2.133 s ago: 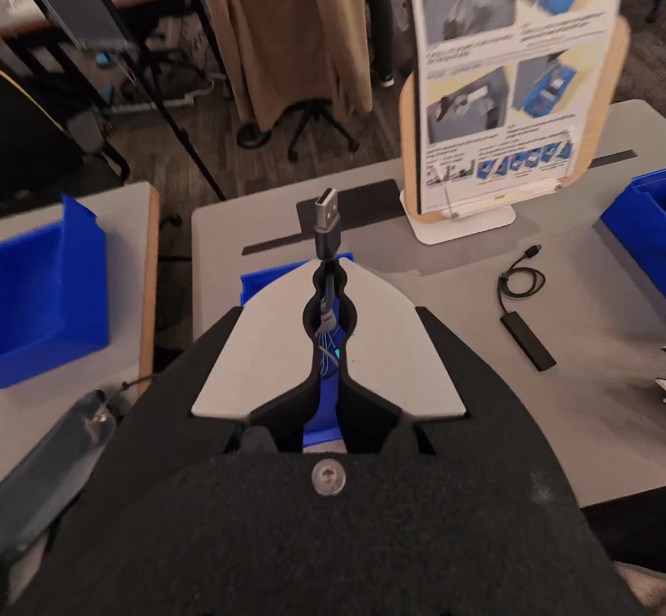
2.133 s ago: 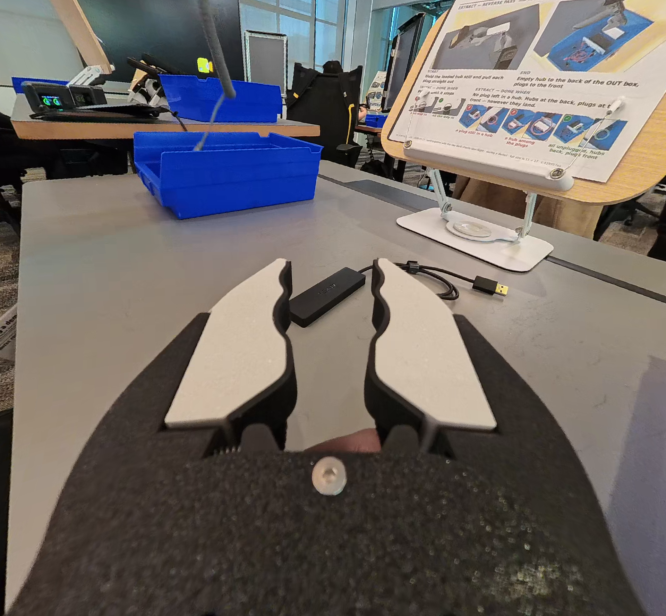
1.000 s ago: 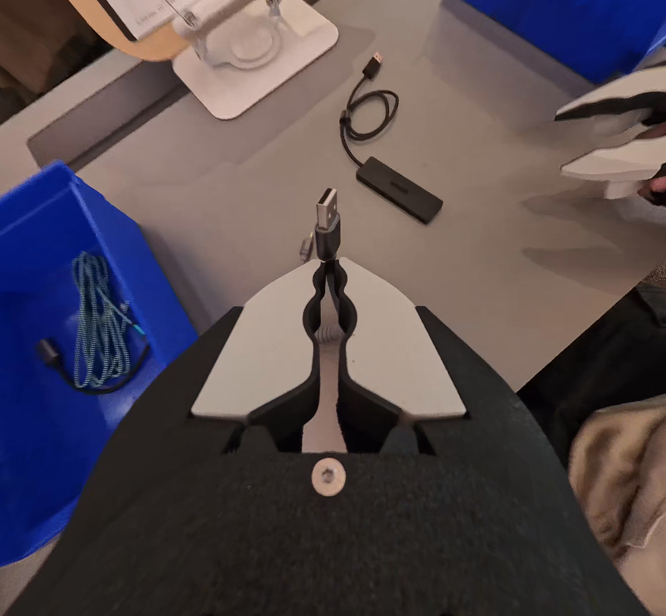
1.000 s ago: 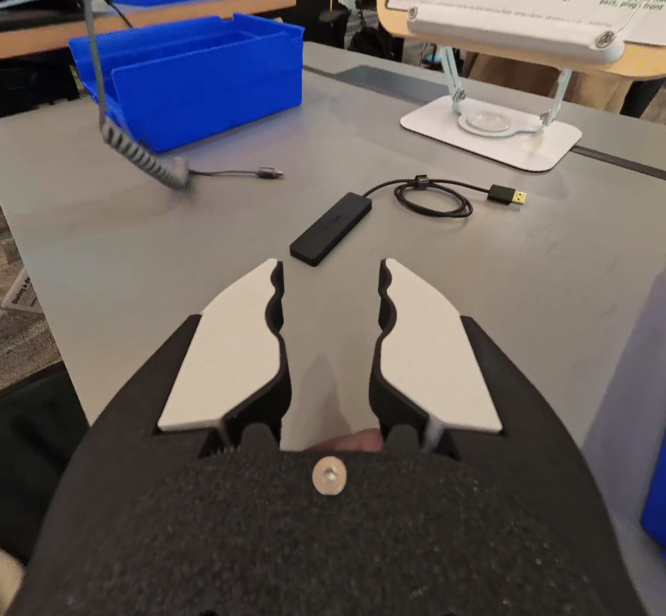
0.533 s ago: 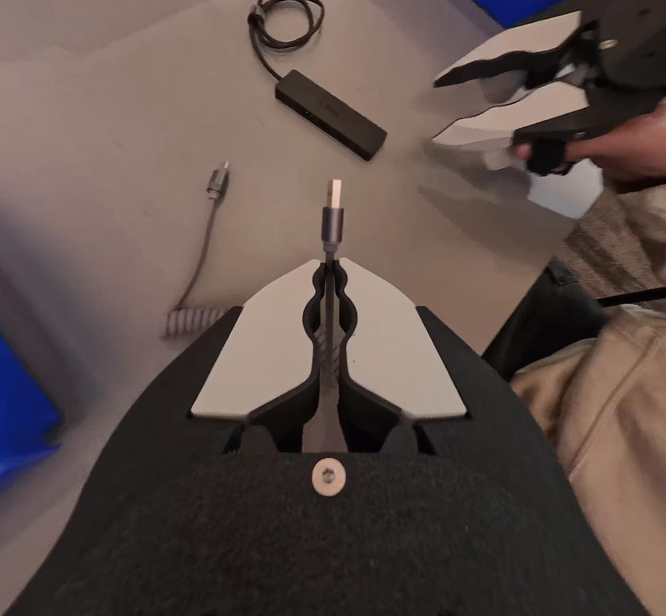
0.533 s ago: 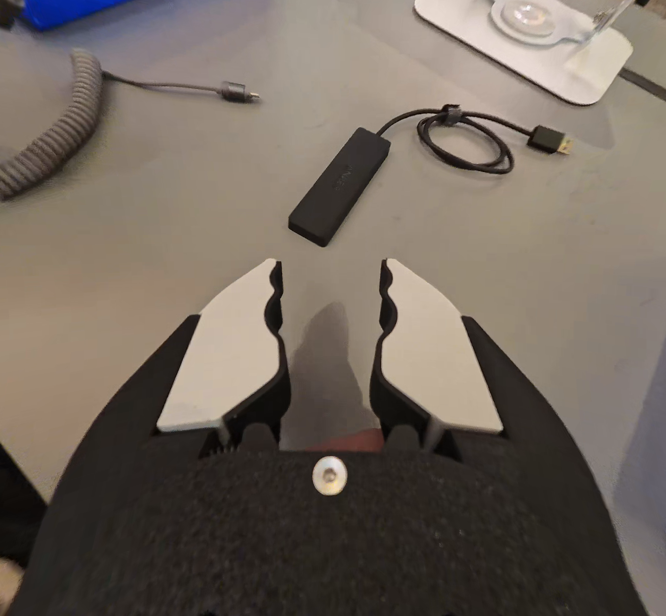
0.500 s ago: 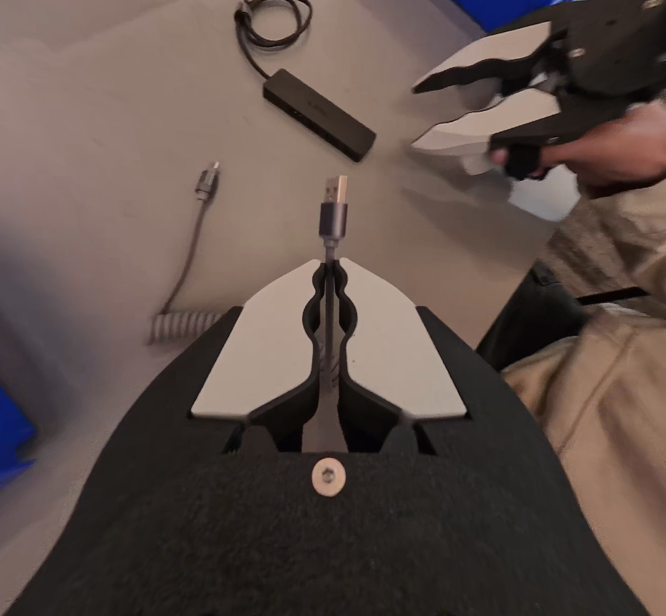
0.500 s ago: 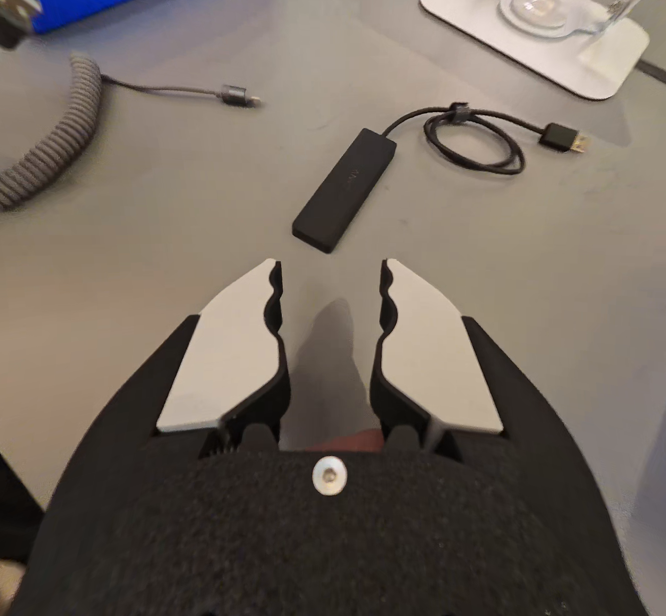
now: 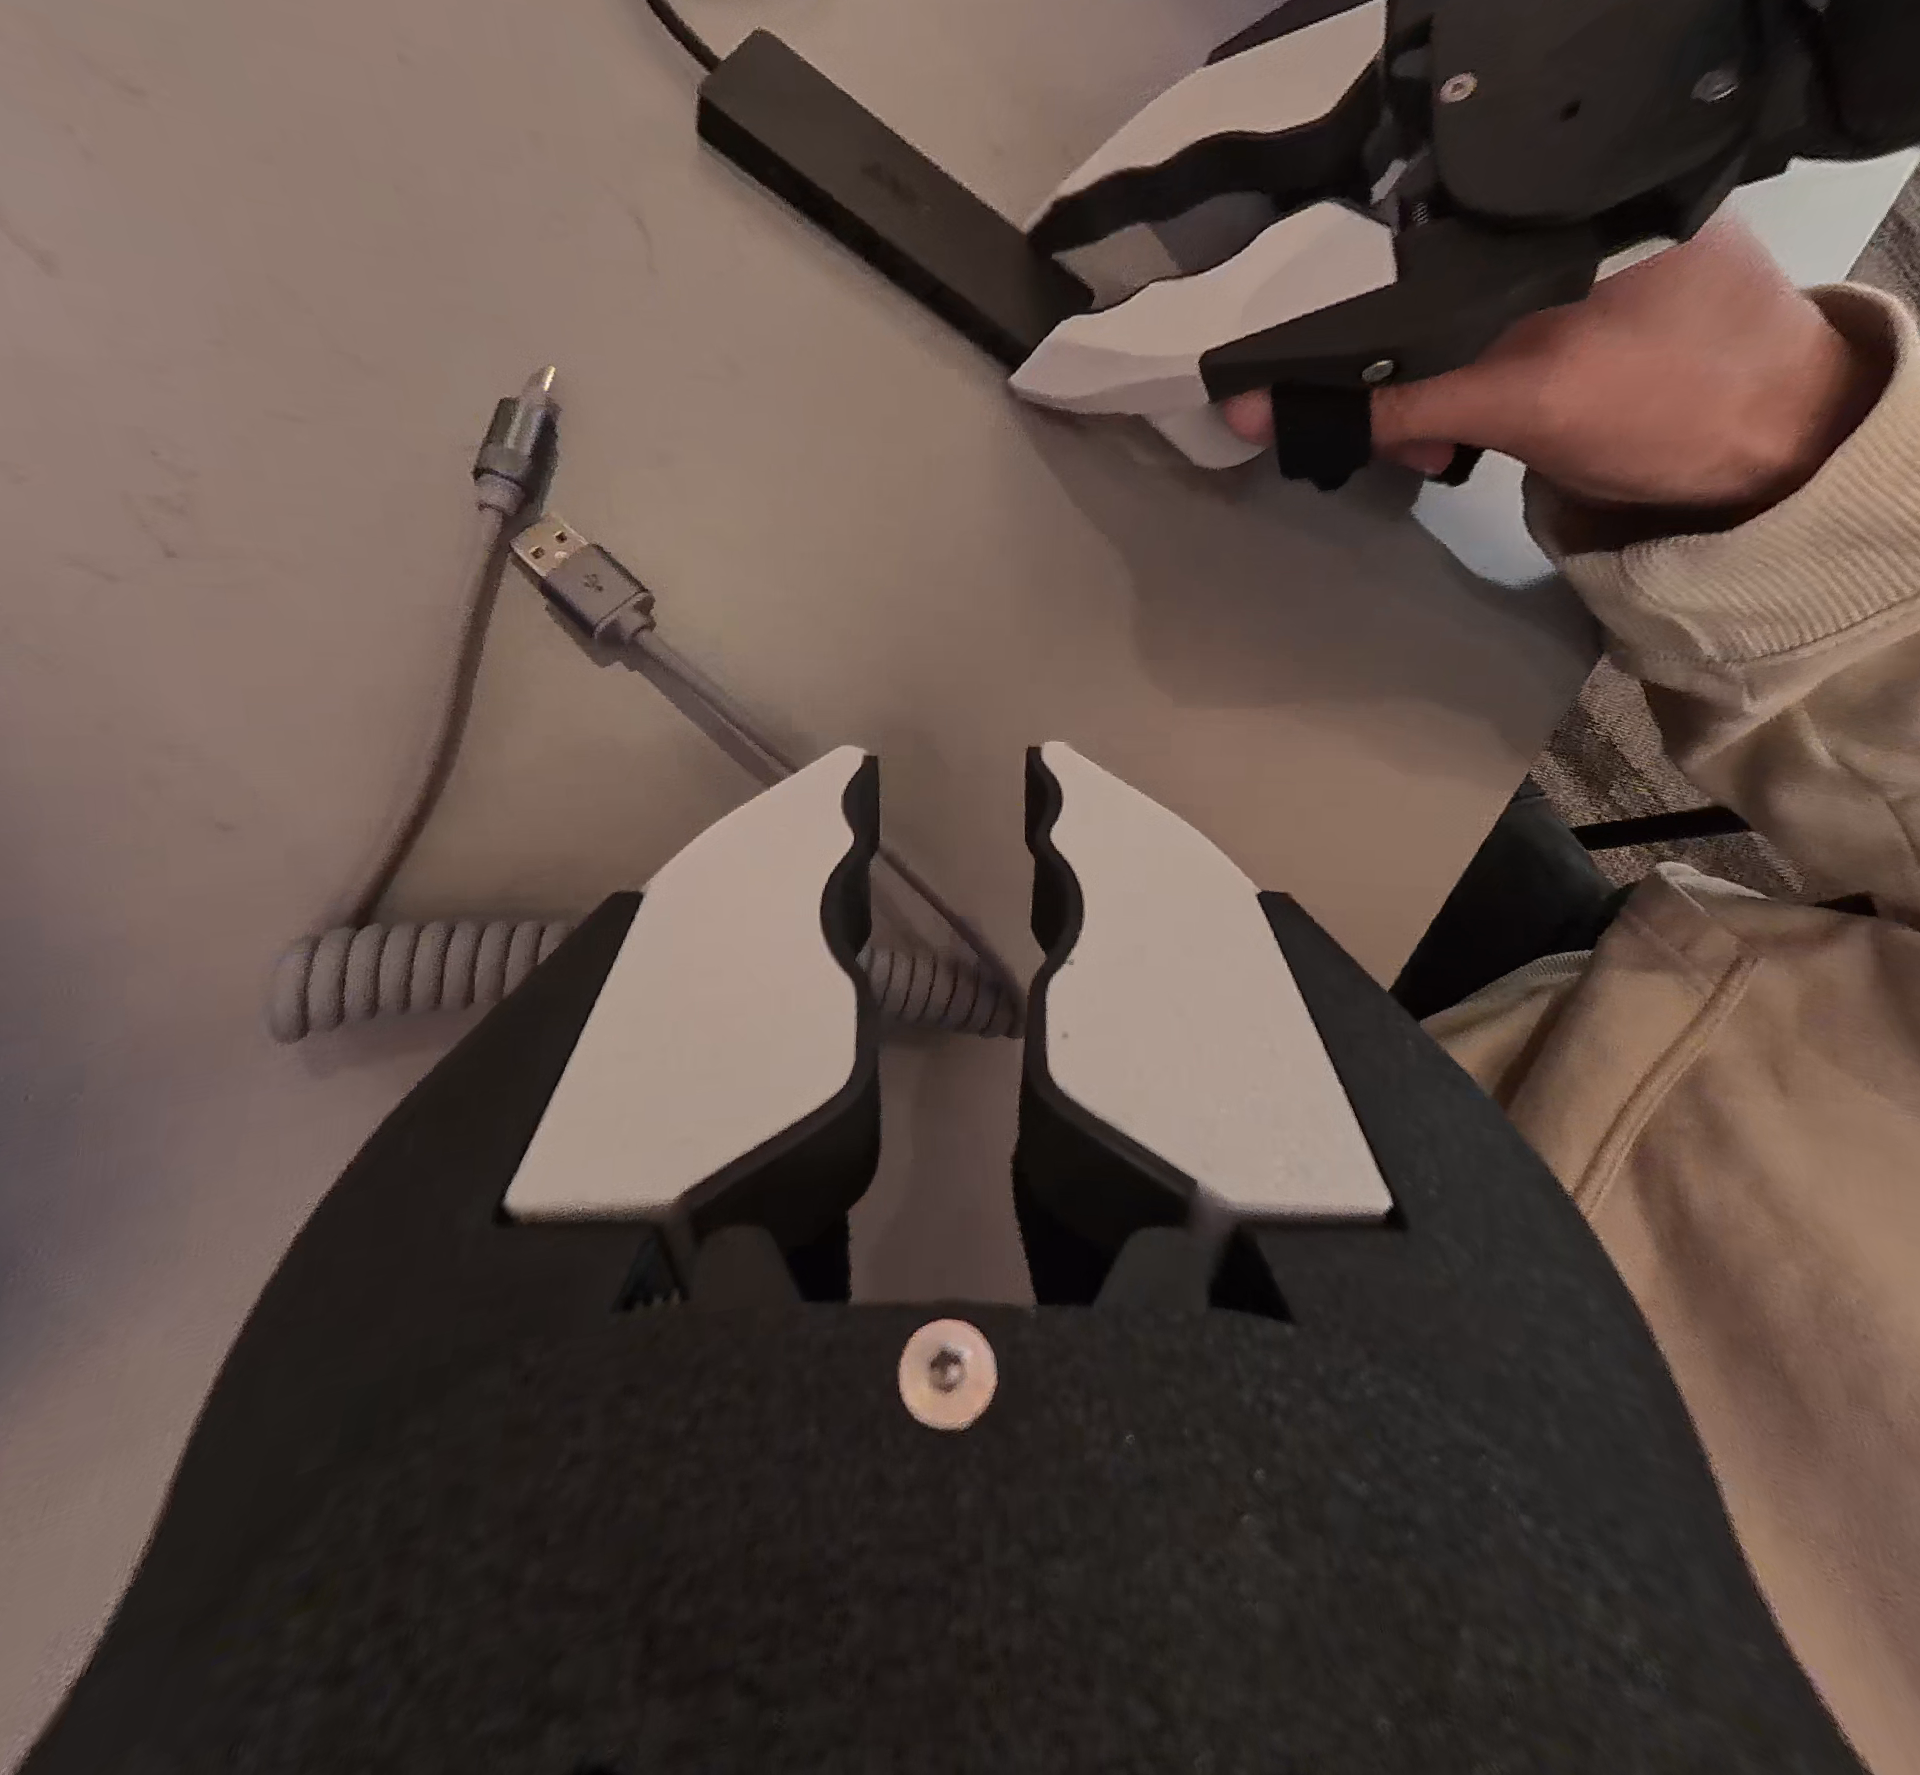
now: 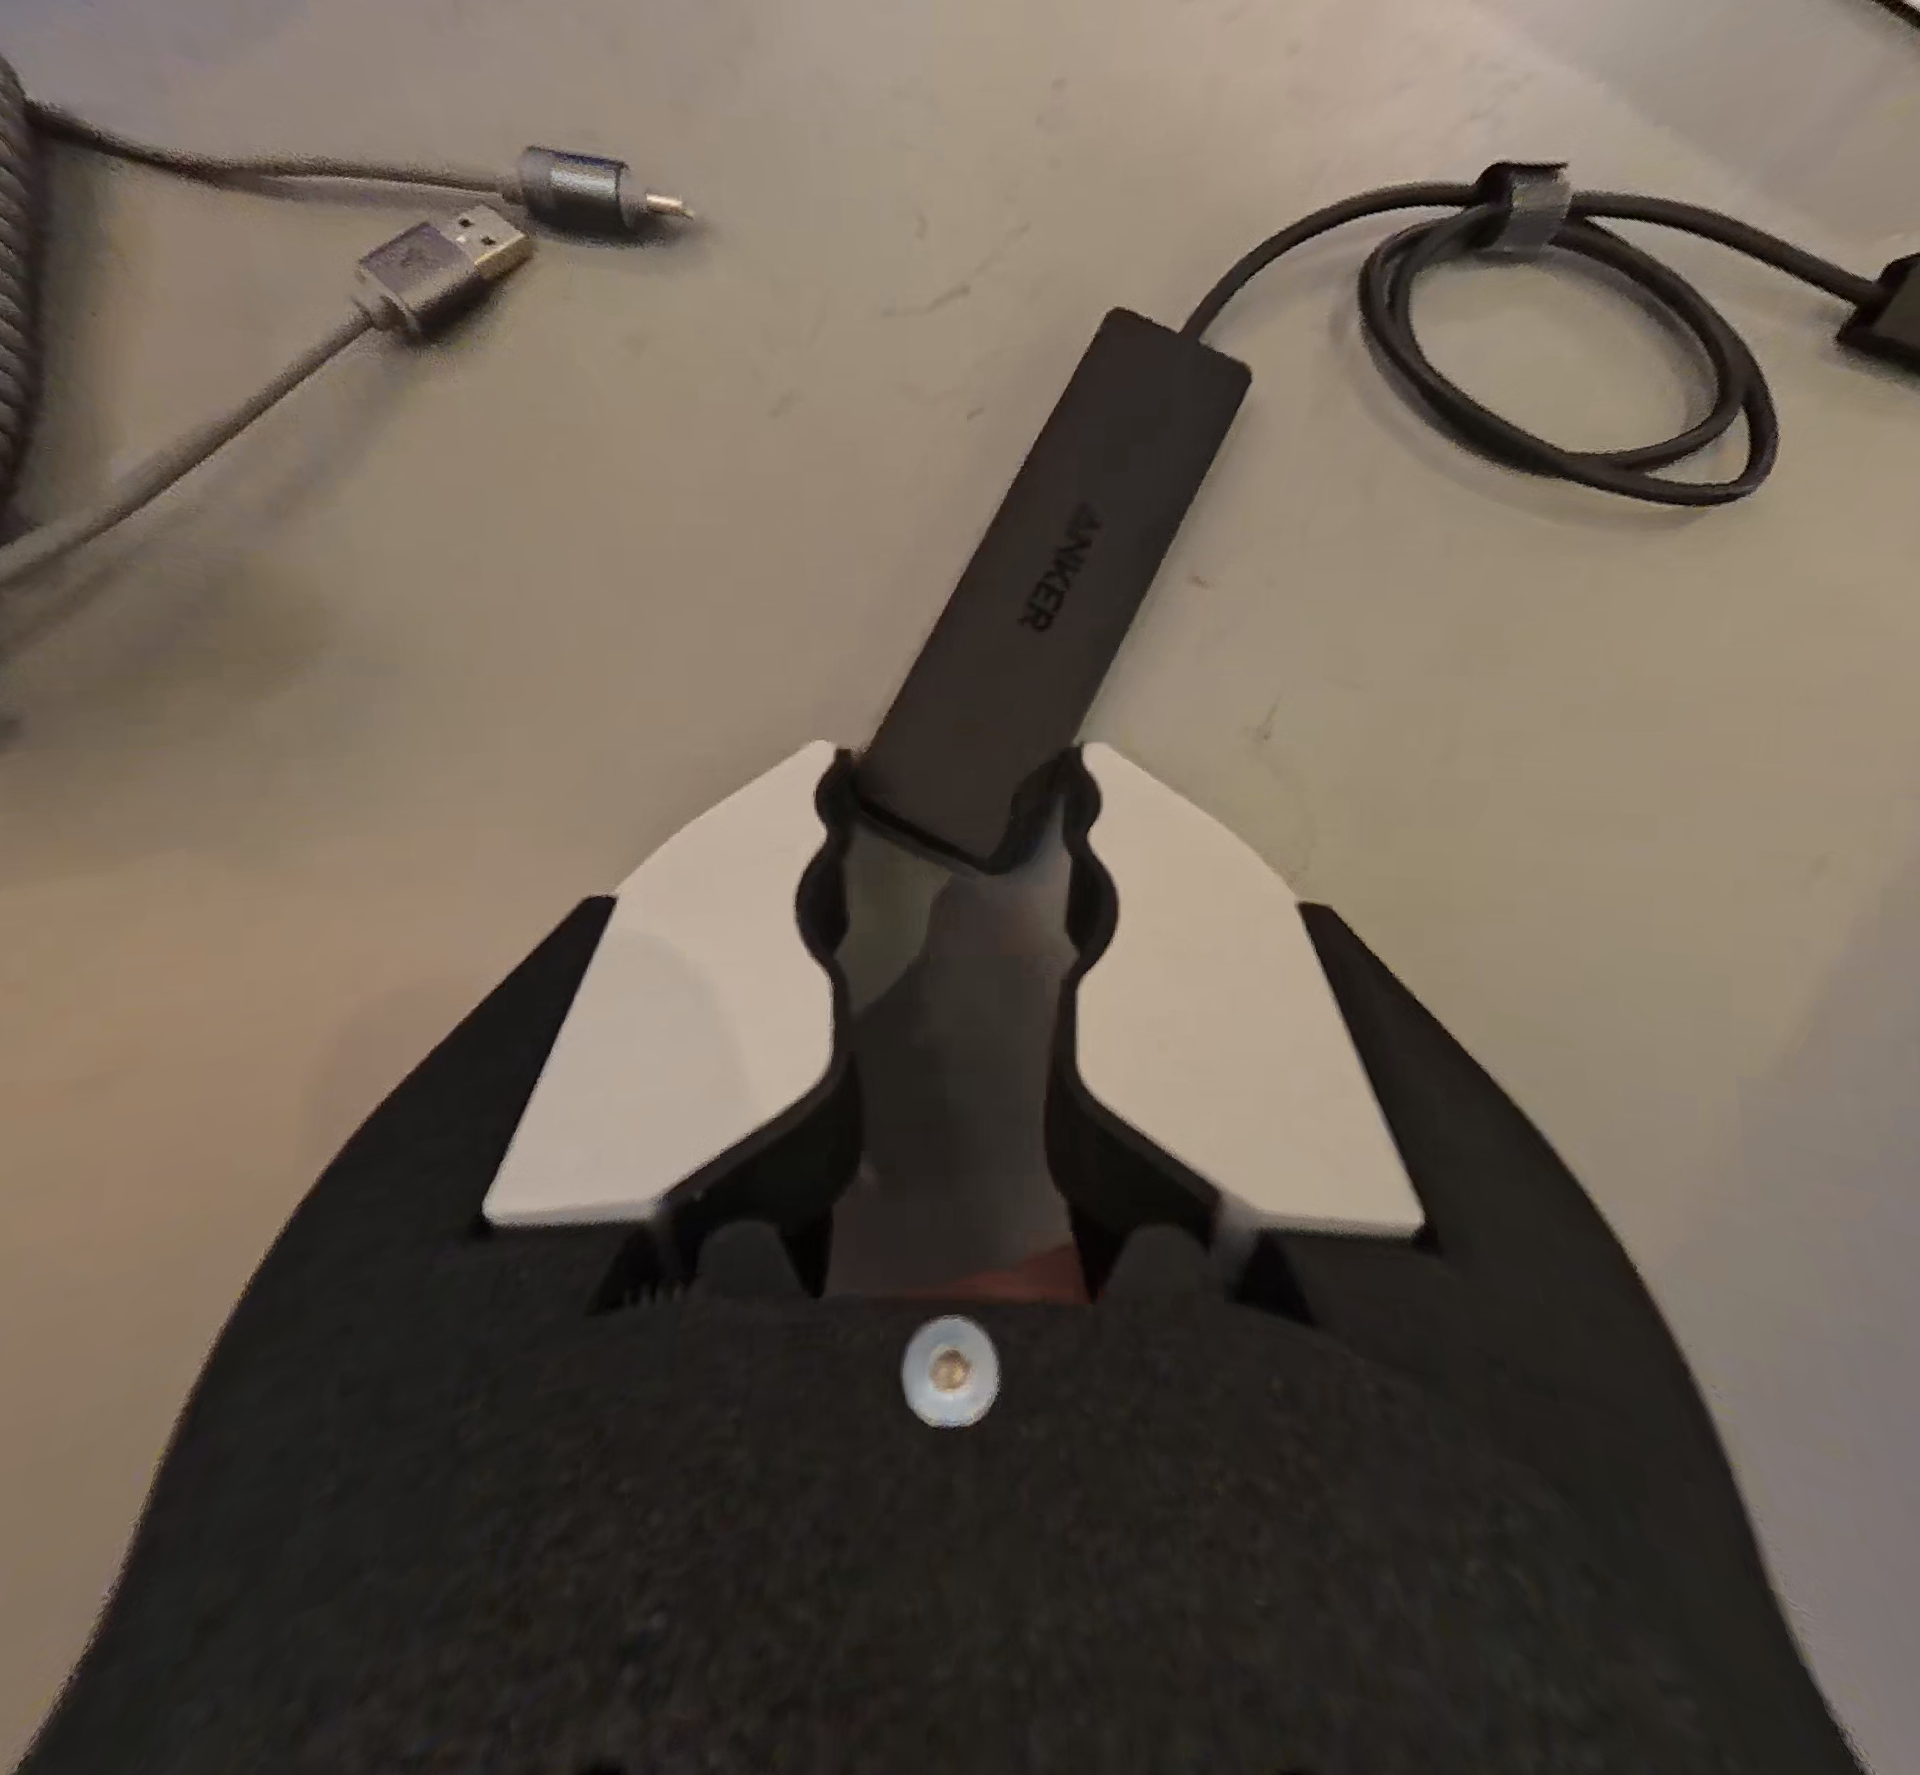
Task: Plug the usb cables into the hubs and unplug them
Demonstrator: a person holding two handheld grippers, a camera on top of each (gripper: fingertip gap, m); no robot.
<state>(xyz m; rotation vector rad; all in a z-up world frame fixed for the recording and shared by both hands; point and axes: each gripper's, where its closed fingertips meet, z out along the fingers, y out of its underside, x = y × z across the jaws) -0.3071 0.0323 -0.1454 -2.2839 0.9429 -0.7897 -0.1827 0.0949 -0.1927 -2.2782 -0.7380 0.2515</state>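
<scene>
Table [image 9: 260,167], grey and scuffed, lies broad and bare ahead, while its near edge runs close behind the right gripper [image 10: 951,780]. That gripper's fingers [image 10: 727,977] are clamped on the near end of the slim black rectangular USB hub [image 10: 1060,572], flat on the table, long axis pointing away up-right toward its looped black lead [image 10: 1558,354]. The left gripper [image 9: 951,769] hangs with fingers parted and empty above the grey coiled USB cable [image 9: 416,967], whose flat silver plug [image 9: 587,582] lies on the table, angled up-left, away from the hub.
</scene>
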